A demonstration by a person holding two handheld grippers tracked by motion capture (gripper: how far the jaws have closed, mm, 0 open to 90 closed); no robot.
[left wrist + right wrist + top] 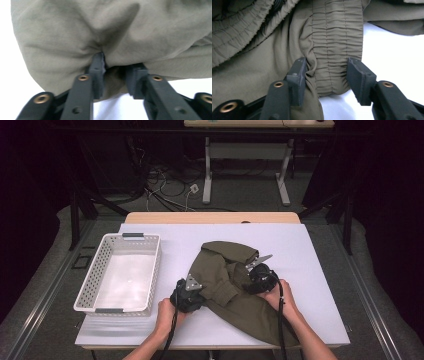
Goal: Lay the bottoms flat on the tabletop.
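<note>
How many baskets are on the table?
1. The white basket sits on the left side of the table, beside the green clothing. Nothing seems hidden.

no readable text, labels, brands, numbers or signs were found, none on the olive garment (235, 285), none on the white basket (120, 272), none on the tabletop (310, 270)

Basket (90, 280) left of garment (227, 280)
</note>
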